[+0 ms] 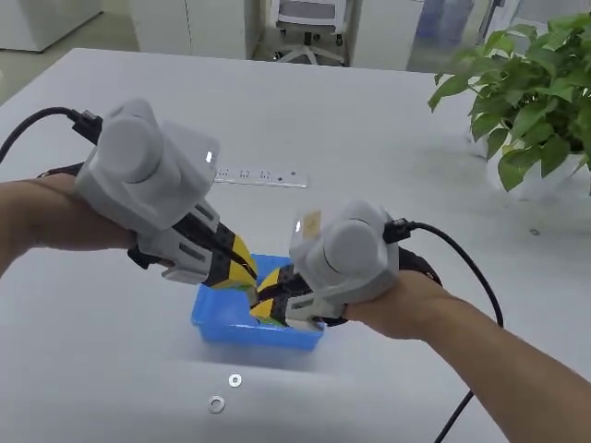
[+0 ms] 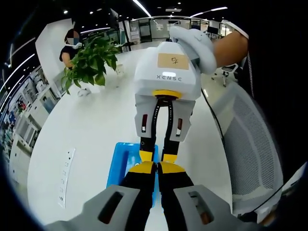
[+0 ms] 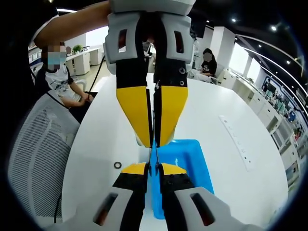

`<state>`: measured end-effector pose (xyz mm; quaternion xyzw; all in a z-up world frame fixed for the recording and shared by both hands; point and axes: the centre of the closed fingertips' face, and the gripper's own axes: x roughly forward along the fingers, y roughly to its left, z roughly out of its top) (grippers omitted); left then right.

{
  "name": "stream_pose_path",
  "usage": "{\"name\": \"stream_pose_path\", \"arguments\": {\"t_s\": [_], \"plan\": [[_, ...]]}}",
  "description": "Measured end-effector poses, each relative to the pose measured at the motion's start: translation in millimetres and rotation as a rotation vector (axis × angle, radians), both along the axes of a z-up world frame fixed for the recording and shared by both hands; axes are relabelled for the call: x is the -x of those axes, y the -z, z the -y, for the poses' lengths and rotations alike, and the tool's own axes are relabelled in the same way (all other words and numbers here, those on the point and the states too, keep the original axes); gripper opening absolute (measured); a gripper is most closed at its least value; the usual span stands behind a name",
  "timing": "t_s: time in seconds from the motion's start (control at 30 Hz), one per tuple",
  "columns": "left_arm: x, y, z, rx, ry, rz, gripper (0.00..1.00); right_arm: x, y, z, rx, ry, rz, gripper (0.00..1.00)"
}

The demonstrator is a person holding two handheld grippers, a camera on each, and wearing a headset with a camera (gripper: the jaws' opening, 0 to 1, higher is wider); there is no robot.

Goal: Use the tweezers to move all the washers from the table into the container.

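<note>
left gripper [image 2: 156,167] and right gripper [image 3: 153,168] both clamp the tweezers [image 3: 152,155] above the container [image 1: 211,325], lower centre; washers [image 1: 235,379] lie just below it. settle the grip straight before reaching down.

We record one legible marking. In the left gripper view, the white housing of the right tongs [image 2: 158,157] carries grey printed lettering [image 2: 169,77] that we read as "XENSE", with the last letter uncertain. Directly above it sits a tan square sticker [image 2: 173,61] bearing a short dark mark that we cannot decipher. In the head view the same sticker [image 1: 310,222] is too small to read.
</note>
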<state>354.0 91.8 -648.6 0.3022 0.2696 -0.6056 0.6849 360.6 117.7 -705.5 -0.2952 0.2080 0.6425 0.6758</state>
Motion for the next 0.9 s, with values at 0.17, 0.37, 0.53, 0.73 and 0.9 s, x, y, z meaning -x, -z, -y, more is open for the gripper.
{"name": "stream_pose_path", "arguments": {"t_s": [0.17,0.37,0.53,0.73,0.9], "plan": [[7.1,4.7,-2.6,-0.005,-0.004,-0.008,0.06,6.5,3.7,-2.4,-0.007,-0.002,-0.008,0.11],[14.1,12.3,-5.1,-0.006,-0.011,-0.021,0.06,15.0,11.4,-4.5,-0.005,-0.013,-0.017,0.11],[20.0,19.6,-6.3,-0.007,-0.014,-0.031,0.06,20.3,17.8,-4.8,-0.003,-0.018,-0.025,0.11],[26.8,29.5,-7.0,-0.019,-0.012,-0.038,0.06,28.1,28.2,-7.0,-0.003,-0.026,-0.035,0.11],[31.6,37.5,-9.0,-0.031,-0.011,-0.041,0.06,32.8,35.3,-9.1,-0.002,-0.032,-0.042,0.11]]}}
